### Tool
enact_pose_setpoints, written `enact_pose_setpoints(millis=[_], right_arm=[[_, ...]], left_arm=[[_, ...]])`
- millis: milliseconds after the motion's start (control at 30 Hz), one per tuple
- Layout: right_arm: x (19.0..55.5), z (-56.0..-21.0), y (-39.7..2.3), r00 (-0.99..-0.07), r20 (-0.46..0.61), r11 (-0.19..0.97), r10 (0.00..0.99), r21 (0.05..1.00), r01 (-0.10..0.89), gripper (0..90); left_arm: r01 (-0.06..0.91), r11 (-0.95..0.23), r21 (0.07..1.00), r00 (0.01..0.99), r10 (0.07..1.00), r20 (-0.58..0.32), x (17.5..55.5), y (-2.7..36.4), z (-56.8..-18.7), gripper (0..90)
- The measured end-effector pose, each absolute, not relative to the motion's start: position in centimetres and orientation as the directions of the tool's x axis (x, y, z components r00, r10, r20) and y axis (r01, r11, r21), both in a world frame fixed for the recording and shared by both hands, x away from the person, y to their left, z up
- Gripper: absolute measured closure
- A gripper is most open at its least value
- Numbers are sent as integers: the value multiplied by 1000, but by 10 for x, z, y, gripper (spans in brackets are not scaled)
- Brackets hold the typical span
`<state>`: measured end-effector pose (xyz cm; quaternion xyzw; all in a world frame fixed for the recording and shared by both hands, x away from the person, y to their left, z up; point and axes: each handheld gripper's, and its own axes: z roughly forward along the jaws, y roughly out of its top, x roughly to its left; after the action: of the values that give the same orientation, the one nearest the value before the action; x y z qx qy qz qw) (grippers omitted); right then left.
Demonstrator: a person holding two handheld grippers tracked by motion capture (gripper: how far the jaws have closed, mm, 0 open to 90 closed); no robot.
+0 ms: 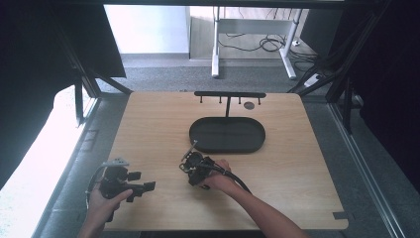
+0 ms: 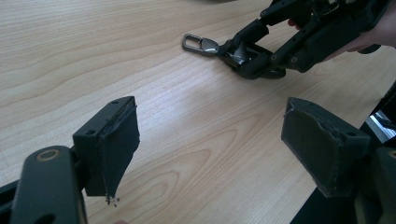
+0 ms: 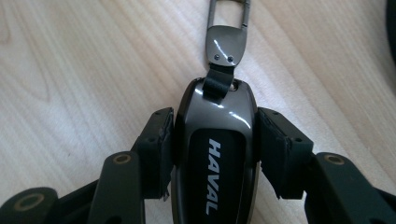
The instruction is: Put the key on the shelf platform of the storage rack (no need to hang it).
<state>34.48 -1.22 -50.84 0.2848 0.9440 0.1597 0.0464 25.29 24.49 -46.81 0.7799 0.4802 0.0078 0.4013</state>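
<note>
Squarely between the right gripper's (image 3: 212, 154) two black jaws sits a glossy dark car key fob (image 3: 215, 140) lettered HAVAL in white, each padded jaw pressed against one of its long sides, so the grip is clenched on the fob; a short black strap at its far end joins a grey metal clip (image 3: 227, 35) that lies on the pale wooden table (image 3: 84, 60) beyond the jaw tips; in the left gripper view the same fob (image 2: 250, 58) rests low on the wood with its clip (image 2: 201, 45) stretched out flat toward the left; from above, the right gripper (image 1: 190, 163) lies near the middle of the table (image 1: 148, 129), just in front of a black oval tray (image 1: 227, 135), the hand (image 1: 220, 178) behind it; a black T-shaped rack with small hooks (image 1: 230, 95) stands behind the tray, beside a small dark disc (image 1: 249, 105); the left gripper (image 2: 210, 149) is released, its jaws spread wide over bare wood, well apart from the fob; it hangs near the front left edge (image 1: 148, 187), held by the left hand (image 1: 106, 201).
</note>
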Motion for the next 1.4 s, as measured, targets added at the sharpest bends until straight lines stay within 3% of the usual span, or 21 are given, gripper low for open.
enact_pose_setpoints(millis=[433, 667, 1400], right_arm=[[349, -501, -21, -840, 43, 784, 541, 336, 523, 494], [354, -474, -32, -834, 92, 745, 544, 404, 530, 495], [355, -411, -62, -819, 66, 680, 569, 522, 515, 496]], left_arm=[[740, -200, 643, 531, 760, -375, 253, 247, -467, 196], [738, -200, 645, 532, 760, -373, 253, 247, -467, 196], [736, -204, 645, 537, 757, -373, 253, 247, -466, 196]])
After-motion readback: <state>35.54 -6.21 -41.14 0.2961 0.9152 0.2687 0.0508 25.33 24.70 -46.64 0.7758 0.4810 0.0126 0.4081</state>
